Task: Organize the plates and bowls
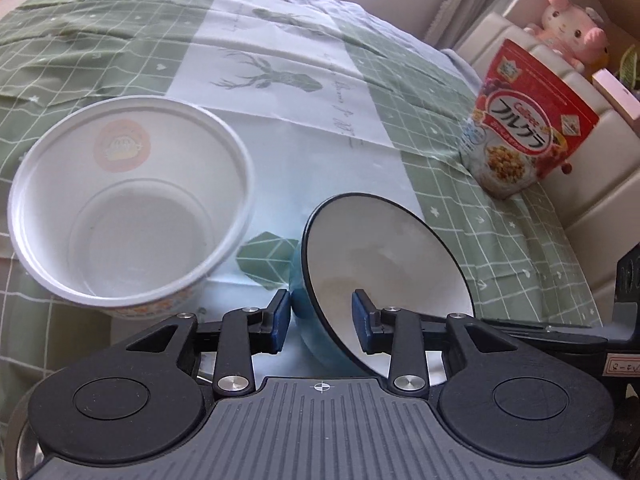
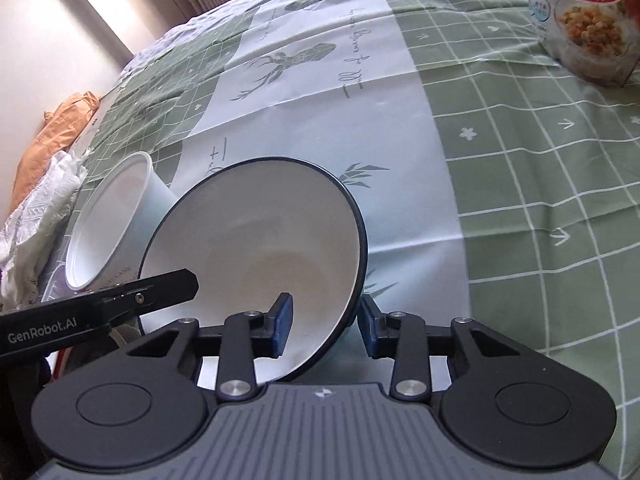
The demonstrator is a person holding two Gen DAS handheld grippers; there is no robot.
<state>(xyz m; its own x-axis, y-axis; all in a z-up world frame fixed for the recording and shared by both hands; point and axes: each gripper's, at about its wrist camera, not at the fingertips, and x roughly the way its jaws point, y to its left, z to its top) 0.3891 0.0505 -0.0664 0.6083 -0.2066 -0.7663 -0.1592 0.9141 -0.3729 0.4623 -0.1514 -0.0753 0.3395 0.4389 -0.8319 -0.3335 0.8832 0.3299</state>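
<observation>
Blue bowl [image 2: 256, 248] tilted, rim pinched by right gripper [image 2: 326, 326]; left gripper [image 1: 320, 322] straddling loosely; paper bowl [image 1: 132, 208], left of frame, unstacked.

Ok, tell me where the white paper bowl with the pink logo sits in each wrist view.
Left wrist: the white paper bowl fills the left middle, left of the blue bowl.
Right wrist: the same paper bowl lies at the left edge, partly behind the blue bowl.
Shared landmark: the deer print on the tablecloth, beyond both bowls.
</observation>
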